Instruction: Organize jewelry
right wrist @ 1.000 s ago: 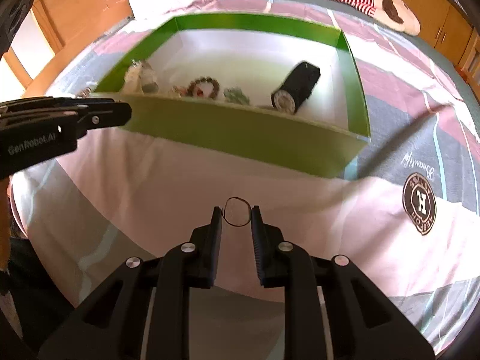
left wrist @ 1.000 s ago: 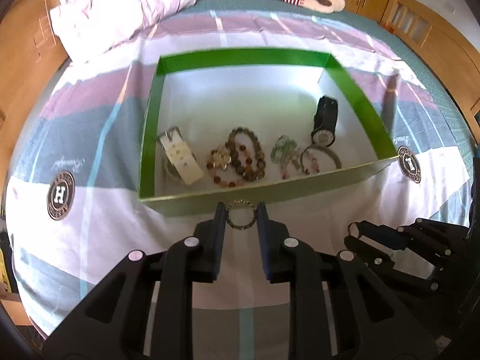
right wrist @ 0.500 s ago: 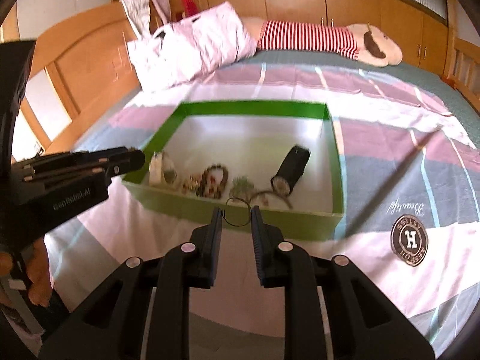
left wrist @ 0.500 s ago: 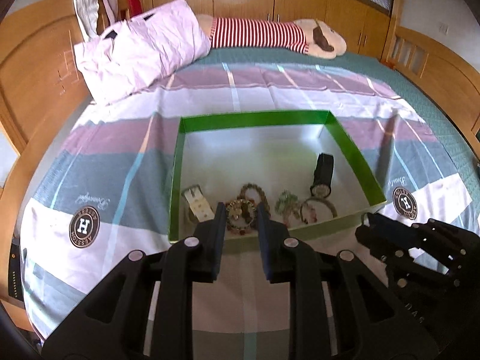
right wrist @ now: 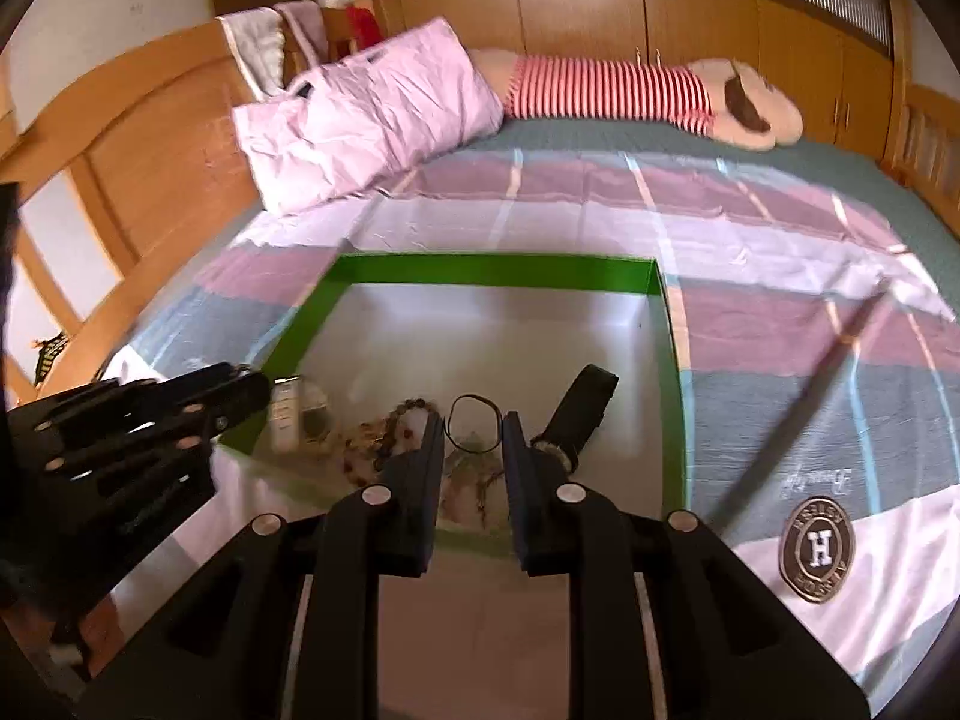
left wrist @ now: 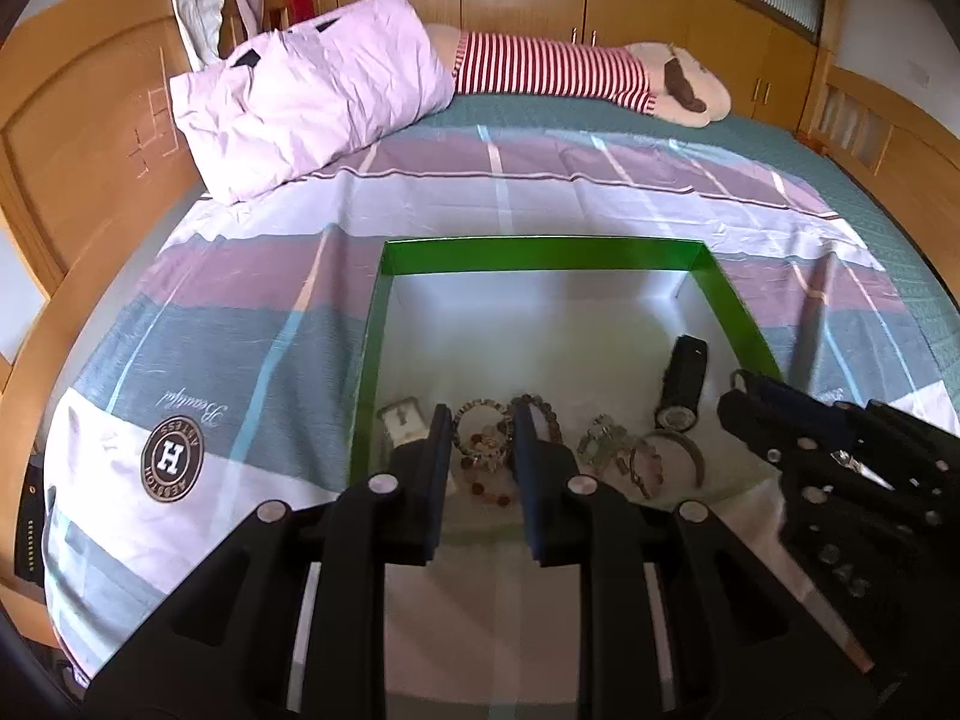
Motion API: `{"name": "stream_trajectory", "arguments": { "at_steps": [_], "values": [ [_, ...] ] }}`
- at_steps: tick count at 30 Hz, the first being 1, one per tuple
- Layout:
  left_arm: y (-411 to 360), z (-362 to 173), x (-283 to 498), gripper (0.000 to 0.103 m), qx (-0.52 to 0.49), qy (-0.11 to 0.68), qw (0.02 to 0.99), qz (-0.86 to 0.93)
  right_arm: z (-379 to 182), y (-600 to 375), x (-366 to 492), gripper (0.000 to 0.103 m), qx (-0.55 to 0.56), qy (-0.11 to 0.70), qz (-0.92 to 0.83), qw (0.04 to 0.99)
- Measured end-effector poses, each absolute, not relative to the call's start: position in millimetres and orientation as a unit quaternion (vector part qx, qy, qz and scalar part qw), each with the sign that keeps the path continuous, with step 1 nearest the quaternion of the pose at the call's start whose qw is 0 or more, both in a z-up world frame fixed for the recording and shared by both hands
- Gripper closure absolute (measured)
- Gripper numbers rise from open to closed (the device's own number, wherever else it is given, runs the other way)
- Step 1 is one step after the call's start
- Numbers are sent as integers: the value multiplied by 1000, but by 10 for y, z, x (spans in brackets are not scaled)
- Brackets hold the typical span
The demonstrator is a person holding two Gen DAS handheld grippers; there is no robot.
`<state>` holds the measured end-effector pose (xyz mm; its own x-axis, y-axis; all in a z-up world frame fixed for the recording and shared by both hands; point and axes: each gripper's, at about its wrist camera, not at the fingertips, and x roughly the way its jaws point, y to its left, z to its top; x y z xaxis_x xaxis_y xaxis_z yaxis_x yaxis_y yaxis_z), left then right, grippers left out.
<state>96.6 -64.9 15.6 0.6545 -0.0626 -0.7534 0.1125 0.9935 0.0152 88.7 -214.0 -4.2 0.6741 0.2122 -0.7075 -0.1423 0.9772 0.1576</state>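
Left gripper [left wrist: 482, 429] clamped on a beaded ring bracelet [left wrist: 480, 427], right gripper [right wrist: 474, 423] clamped on a thin dark loop [right wrist: 475, 423]. Both raised above the near end of the green box [left wrist: 540, 253] on the bed, over the watches and bracelets inside.

The striped pink, white and teal bedsheet [left wrist: 252, 276] bears a round brown badge [left wrist: 173, 459] — a bold white "H" — beside cursive "Beautiful" [left wrist: 192, 417], upside down.
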Motion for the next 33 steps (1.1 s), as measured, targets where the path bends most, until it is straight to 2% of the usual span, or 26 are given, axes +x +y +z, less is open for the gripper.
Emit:
{"name": "stream_trajectory", "arguments": {
  "at_steps": [3, 5, 6, 7, 8, 9, 10, 13, 16, 21, 25, 33],
  "values": [
    [-680, 43, 1150, 82, 42, 415, 908, -36, -205, -2195, 1050, 83, 47, 404, 75, 911],
    [-678, -69, 1247, 77, 46, 428, 902, -36, -298, -2240, 1118, 82, 58, 418, 69, 904],
    [-671, -111, 1269, 62, 46, 432, 900, -37, -319, -2259, 1131, 75, 61, 422, 65, 902],
    [-659, -142, 1288, 49, 46, 436, 898, -34, -324, -2271, 1134, 64, 62, 424, 62, 901],
    [-628, -152, 1294, 47, 43, 436, 899, -25, -292, -2282, 1117, 58, 65, 420, 59, 903],
    [-603, -140, 1290, 45, 38, 435, 899, -22, -244, -2291, 1093, 46, 68, 412, 56, 907],
    [-581, -112, 1278, 39, 32, 435, 899, -26, -209, -2297, 1064, 35, 69, 405, 54, 910],
    [-532, 20, 1182, 21, 17, 421, 906, -33, -62, -2304, 927, 16, 64, 381, 46, 921],
    [-537, 143, 1065, 11, 19, 404, 914, -38, 18, -2267, 795, 6, 36, 376, 36, 925],
    [-525, 212, 955, 9, 29, 401, 915, -30, 56, -2284, 743, 4, 40, 382, 31, 923],
    [-499, 239, 924, 4, 29, 400, 915, -28, 72, -2323, 718, 3, 54, 381, 27, 923],
    [-508, 248, 909, 2, 25, 406, 913, -36, 109, -2332, 664, 2, 38, 370, 20, 928]
  ]
}}
